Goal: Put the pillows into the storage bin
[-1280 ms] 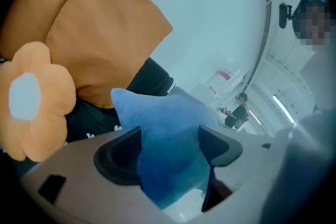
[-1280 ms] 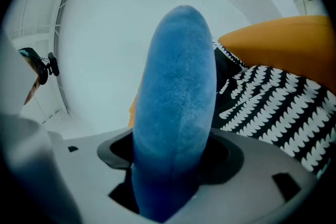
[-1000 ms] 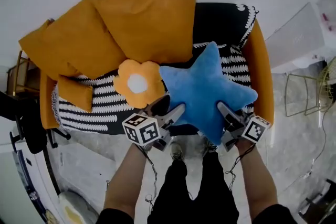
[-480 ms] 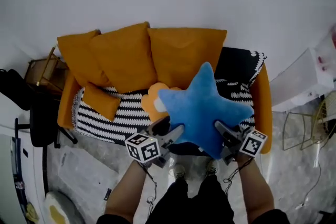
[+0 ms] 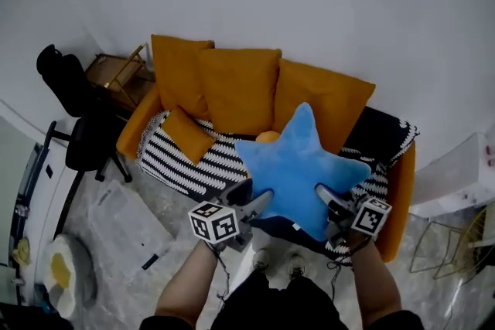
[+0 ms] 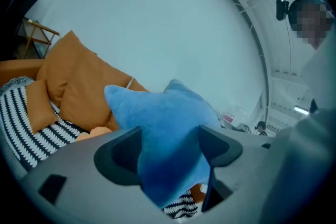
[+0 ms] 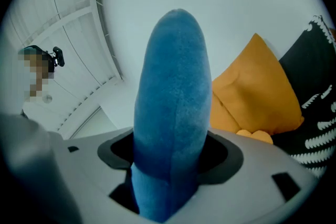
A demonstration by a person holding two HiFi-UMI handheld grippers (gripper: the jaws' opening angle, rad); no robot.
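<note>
The left gripper (image 5: 254, 202) and right gripper (image 5: 328, 202) are both clamping the blue star pillow (image 5: 298, 166) above the sofa's (image 5: 399, 193) front edge, while the orange pillows (image 5: 236, 89) are leaning at its back, unbinned.

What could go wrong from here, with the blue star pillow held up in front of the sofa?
1. The left gripper and right gripper each pinch only one soft point of the star pillow; the plush could slip out if the hands pull apart.
2. The pillow hides the floor just ahead in the head view, and loose sheets lie on the floor nearby, so a step could slip.
</note>
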